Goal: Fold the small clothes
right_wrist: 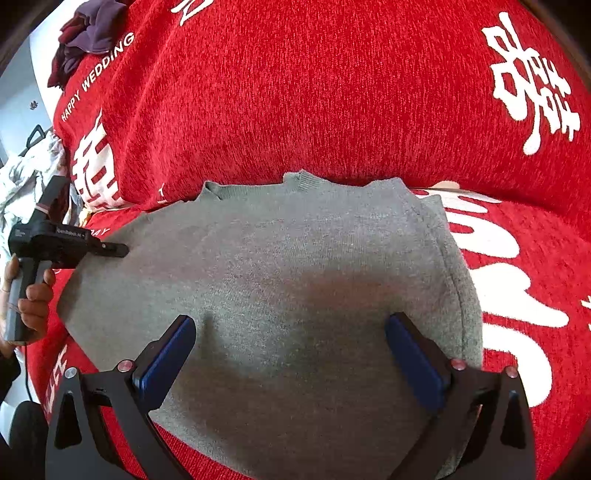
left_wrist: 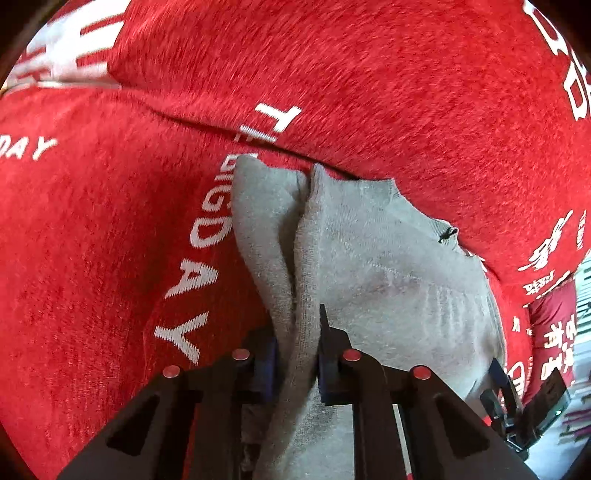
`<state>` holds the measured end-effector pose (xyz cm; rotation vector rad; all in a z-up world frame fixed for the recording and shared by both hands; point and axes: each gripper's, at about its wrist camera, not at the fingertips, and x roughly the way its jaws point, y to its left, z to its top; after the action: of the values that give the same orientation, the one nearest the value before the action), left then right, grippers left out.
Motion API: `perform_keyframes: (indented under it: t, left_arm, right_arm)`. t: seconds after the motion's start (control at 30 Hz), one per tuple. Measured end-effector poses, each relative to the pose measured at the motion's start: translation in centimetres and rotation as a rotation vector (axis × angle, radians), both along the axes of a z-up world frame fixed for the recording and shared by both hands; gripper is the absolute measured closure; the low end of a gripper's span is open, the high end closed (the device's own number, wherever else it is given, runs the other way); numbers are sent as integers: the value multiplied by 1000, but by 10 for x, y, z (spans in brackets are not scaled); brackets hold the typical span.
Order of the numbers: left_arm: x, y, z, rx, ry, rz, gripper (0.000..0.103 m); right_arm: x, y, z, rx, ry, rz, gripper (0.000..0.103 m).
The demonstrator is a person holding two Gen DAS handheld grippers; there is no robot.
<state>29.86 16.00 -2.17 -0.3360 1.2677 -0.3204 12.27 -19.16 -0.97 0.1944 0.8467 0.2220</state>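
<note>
A grey knit sweater (right_wrist: pixel 295 258) lies spread flat on a red sofa cover (right_wrist: pixel 314 92), neckline toward the backrest. In the left wrist view my left gripper (left_wrist: pixel 297 343) is shut on a raised ridge of the grey sweater (left_wrist: pixel 388 266) at its edge, the fabric bunched between the blue pads. From the right wrist view the left gripper (right_wrist: pixel 120 251) sits at the sweater's left side, held by a hand (right_wrist: pixel 33 295). My right gripper (right_wrist: pixel 290 321) is open over the sweater's near part, pads wide apart on either side of flat fabric.
The red cover carries white lettering (left_wrist: pixel 192 258) and large white characters (right_wrist: pixel 532 85). A heap of dark purple and maroon clothes (right_wrist: pixel 88 33) lies at the far left of the backrest. Crumpled white fabric (right_wrist: pixel 29 173) sits beyond the sofa's left end.
</note>
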Motion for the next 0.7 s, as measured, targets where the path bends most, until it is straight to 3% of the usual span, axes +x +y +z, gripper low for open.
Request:
perform_keyframes:
  t: [0.2,0.43,0.53,0.7]
  left_arm:
    - [-8,-29,39,71,-107,-53,86]
    - [-16,-49,65,105,-171,-94,86]
    - [-18,-50,70,92,-181,-98,86]
    - [-17,-50,75,84,-167,-102,86]
  right_arm:
    - [18,19,29,-91,-2,-2,0]
    - [108,69,-6,-324,252,71,0]
    - [139,67,-21,-257,318,31,0]
    - [148,67,-16,-250,321,-6,0]
